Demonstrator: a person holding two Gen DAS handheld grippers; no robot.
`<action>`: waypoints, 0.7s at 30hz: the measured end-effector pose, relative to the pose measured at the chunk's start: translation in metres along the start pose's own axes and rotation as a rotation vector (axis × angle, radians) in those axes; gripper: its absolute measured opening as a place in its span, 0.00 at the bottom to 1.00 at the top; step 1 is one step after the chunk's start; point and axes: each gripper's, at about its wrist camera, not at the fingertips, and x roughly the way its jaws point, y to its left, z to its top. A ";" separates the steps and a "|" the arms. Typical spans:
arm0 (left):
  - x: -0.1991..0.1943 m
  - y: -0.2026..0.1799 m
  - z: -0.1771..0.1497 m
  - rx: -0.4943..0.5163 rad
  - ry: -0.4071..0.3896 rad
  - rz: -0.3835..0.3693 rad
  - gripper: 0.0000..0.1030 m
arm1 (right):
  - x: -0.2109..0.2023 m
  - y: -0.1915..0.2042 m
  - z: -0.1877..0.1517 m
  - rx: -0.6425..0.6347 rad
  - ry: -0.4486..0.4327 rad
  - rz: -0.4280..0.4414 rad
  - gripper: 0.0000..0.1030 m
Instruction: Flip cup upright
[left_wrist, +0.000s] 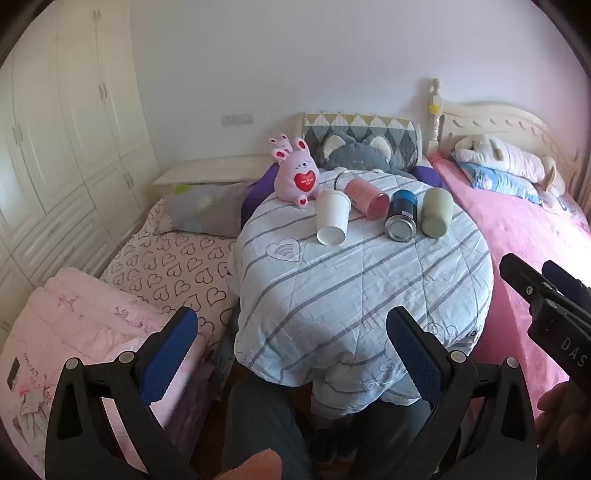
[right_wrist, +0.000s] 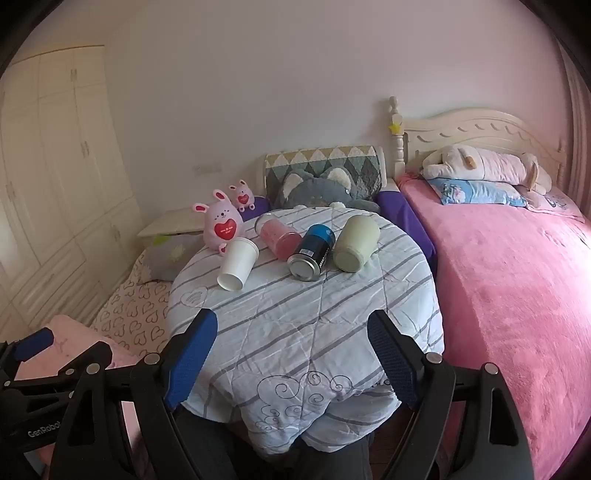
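White wardrobe (left_wrist: 55, 155), plain wall (left_wrist: 295, 55); cream headboard (right_wrist: 480, 129), pink bed (right_wrist: 509, 277)

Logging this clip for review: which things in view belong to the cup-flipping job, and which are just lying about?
Job items, all lying on their sides:
white paper cup
pink cup
blue can-like cup
green cup
left gripper and right gripper, both open, empty

Lying about:
pink bunny plush
grey cat cushion
striped quilt

Four cups lie on their sides in a row, bases toward the cameras: a white paper cup (left_wrist: 332, 218) at the left, a pink tumbler (left_wrist: 366, 197) angled behind it, a blue-and-black metal cup (left_wrist: 402, 215) and a pale green cup (left_wrist: 436, 212) at the right.
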 end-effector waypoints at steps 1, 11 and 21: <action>0.000 0.000 0.000 0.000 0.000 0.001 1.00 | 0.000 0.000 0.000 0.000 -0.002 0.000 0.82; 0.000 0.008 -0.001 -0.005 0.006 -0.002 1.00 | 0.003 0.005 0.001 -0.003 -0.004 0.002 0.82; 0.002 0.004 -0.001 -0.002 0.008 0.005 1.00 | 0.009 0.008 -0.005 0.003 -0.004 0.003 0.82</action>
